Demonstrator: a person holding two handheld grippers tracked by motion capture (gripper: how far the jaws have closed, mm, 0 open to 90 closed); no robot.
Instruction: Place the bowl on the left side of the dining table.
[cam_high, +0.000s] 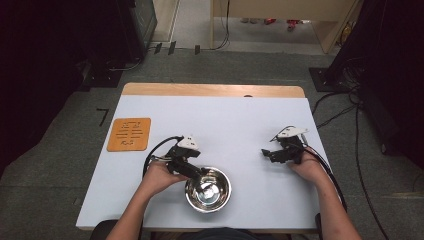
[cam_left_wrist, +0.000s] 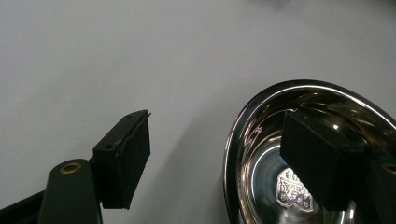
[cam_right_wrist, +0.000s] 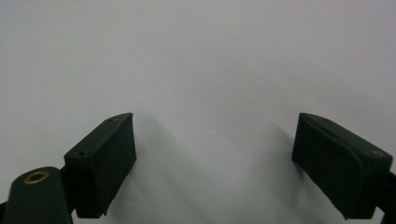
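A shiny steel bowl (cam_high: 208, 190) sits near the front edge of the light table, upright and with nothing in it. My left gripper (cam_high: 199, 172) reaches over the bowl's left rim. In the left gripper view the bowl (cam_left_wrist: 261, 116) has its rim between the jaws: one jaw hangs inside the bowl and the other outside over the table. The left gripper (cam_left_wrist: 219, 133) is open, with neither pad touching the rim. My right gripper (cam_high: 266, 153) rests to the right of the bowl, well apart from it. In its own view the right gripper (cam_right_wrist: 215, 137) stands wide open over bare table.
An orange square mat (cam_high: 129, 134) lies flat at the table's left. The table (cam_high: 225, 120) has a wooden strip along its far edge. Cables trail on the floor at the right, and dark equipment stands on both sides.
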